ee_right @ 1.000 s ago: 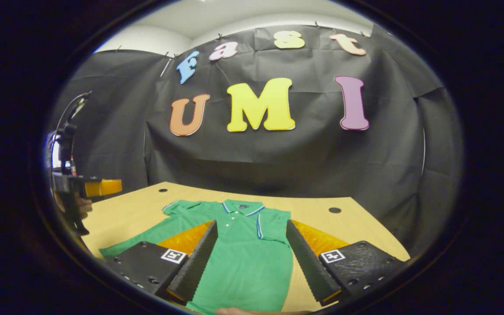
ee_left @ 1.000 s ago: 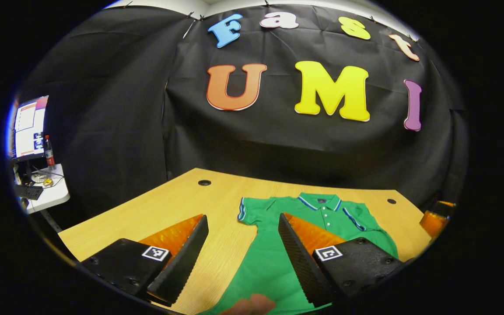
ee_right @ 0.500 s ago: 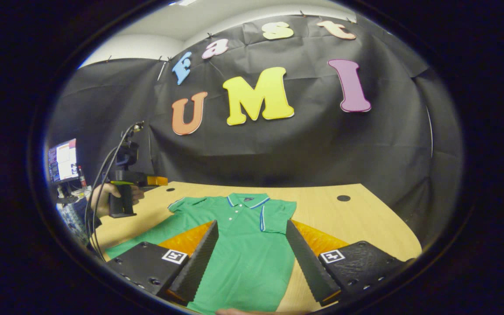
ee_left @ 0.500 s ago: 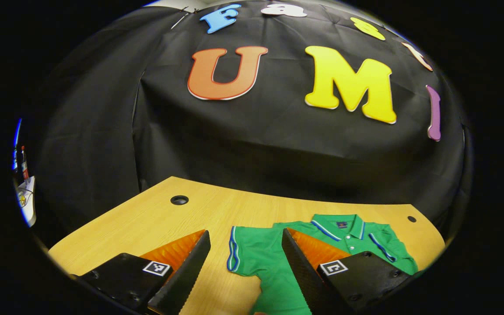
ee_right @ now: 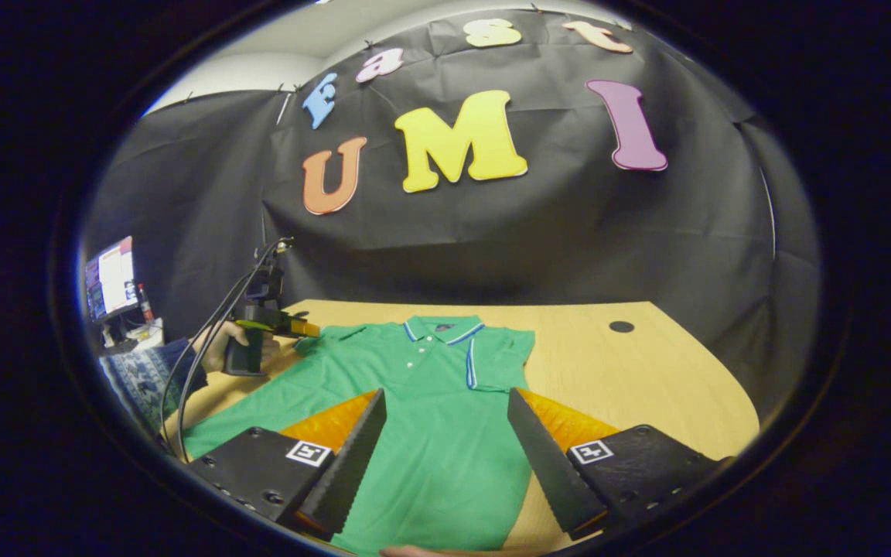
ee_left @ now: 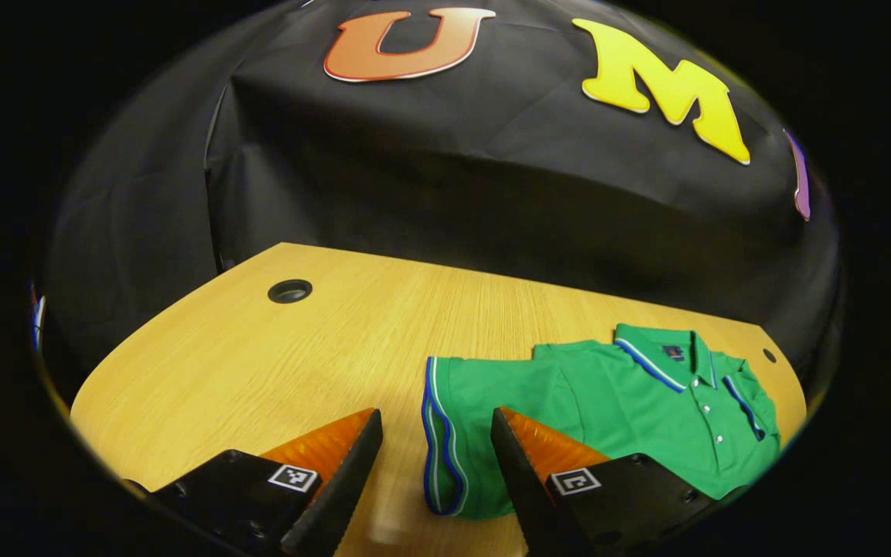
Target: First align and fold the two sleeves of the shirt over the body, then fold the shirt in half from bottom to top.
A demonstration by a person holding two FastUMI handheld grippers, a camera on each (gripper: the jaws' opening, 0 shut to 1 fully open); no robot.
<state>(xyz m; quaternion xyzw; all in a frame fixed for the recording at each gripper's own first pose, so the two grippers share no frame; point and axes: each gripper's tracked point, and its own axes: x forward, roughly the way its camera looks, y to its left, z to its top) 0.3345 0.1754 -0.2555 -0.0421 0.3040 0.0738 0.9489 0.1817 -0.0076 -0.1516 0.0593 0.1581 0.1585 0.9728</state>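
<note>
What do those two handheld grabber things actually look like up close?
Each tool, the left tool and the right tool, ends in two wedge-shaped fingers with saw-toothed inner faces, on blocky bolted bases carrying small square black-and-white markers. Seen from afar, the left tool has an upright handle with dark cables looping off it, gripped from a blue patterned sleeve.

A wooden table (ee_left: 260, 363) with round cable holes (ee_left: 289, 291) carries a green shirt (ee_right: 430, 418), spread flat, its sleeve (ee_left: 476, 433) just ahead of the left gripper (ee_left: 434, 472).

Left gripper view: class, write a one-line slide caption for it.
Open left gripper lined up on the striped cuff of a green polo shirt lying on the wooden table.
</note>
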